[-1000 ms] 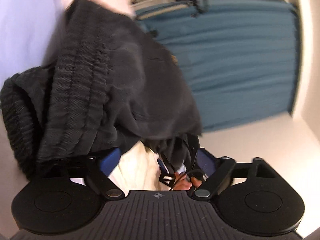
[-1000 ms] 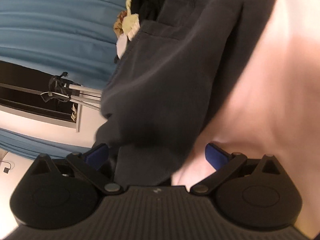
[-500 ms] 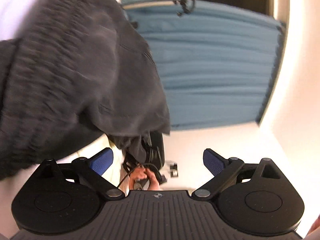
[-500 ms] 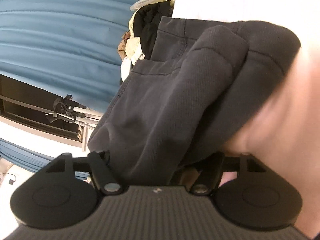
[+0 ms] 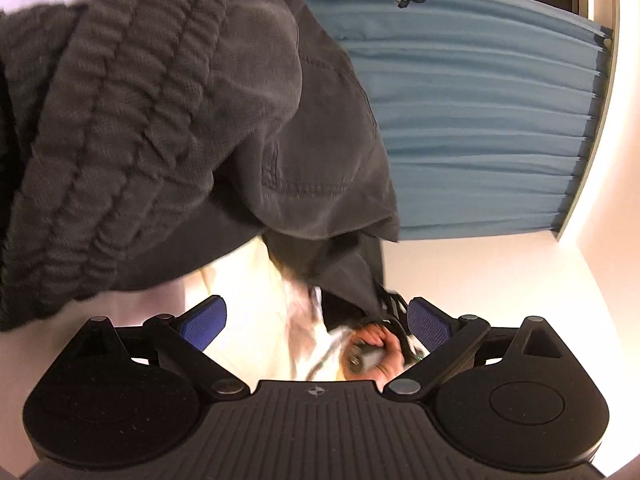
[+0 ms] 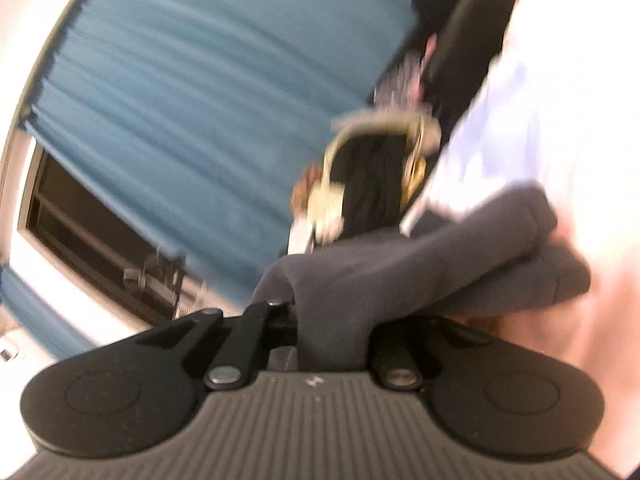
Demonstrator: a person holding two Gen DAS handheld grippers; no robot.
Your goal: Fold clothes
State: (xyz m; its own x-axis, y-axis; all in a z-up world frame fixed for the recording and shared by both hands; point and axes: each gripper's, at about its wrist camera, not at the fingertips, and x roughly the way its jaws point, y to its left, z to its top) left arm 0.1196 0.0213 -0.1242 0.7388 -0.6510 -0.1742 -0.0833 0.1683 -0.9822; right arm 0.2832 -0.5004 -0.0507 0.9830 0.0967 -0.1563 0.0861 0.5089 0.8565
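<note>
Fingers of left gripper [image 5: 316, 320] standing apart, holding nothing, where a second ago dark garment [image 5: 192, 120] was draping between them. Garment now hanging above left, ribbed waistband bunched, blue curtain [image 5: 480, 120] behind. Right gripper [image 6: 332, 332] fingers having closed, now pinching garment fold [image 6: 400, 272]; camera swinging, blurring: likely carrying fold over.

No legible text — no labels, no numbers

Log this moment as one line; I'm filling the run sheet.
step: fold clothes | left gripper: open, empty | right gripper: shut on dark garment | background: blue curtain
</note>
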